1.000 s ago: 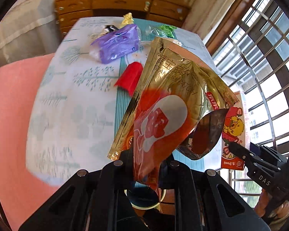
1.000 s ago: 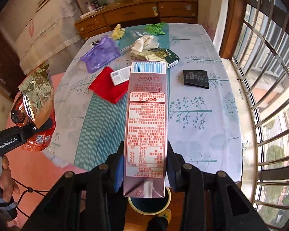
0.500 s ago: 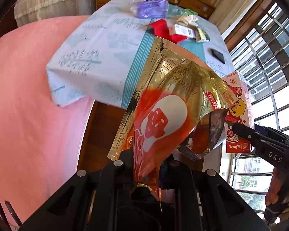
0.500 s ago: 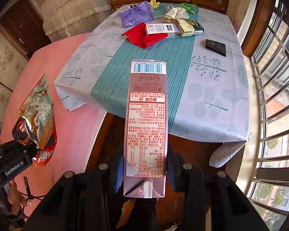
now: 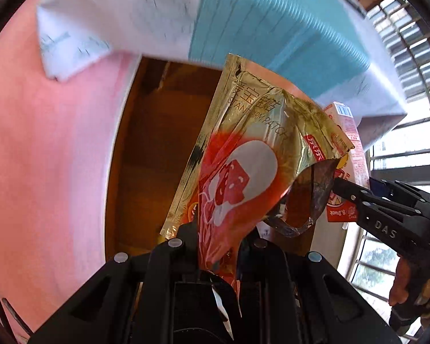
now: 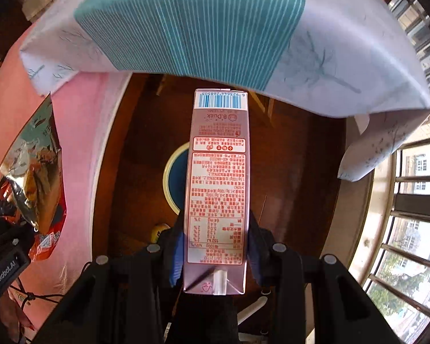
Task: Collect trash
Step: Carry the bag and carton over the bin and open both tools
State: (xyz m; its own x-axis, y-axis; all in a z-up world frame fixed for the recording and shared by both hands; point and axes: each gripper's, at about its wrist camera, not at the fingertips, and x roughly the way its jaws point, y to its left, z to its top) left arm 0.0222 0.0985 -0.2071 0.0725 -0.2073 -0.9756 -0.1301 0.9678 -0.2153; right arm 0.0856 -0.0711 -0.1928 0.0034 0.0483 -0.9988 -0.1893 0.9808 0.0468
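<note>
Both hands dropped below the worktop (image 6: 186,14) edge: left gripper (image 5: 218,243) grasping foil pouch (image 5: 243,157), right gripper (image 6: 215,243) grasping carton (image 6: 218,186), bin (image 6: 175,177) now underneath, drop next.

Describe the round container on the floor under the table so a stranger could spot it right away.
Start at the tablecloth with the teal stripe and look below its hanging edge to the dark wooden floor. There, partly hidden behind the pink carton that the right gripper holds, sits a bin: the only round thing, pale rim, blue inside.
</note>
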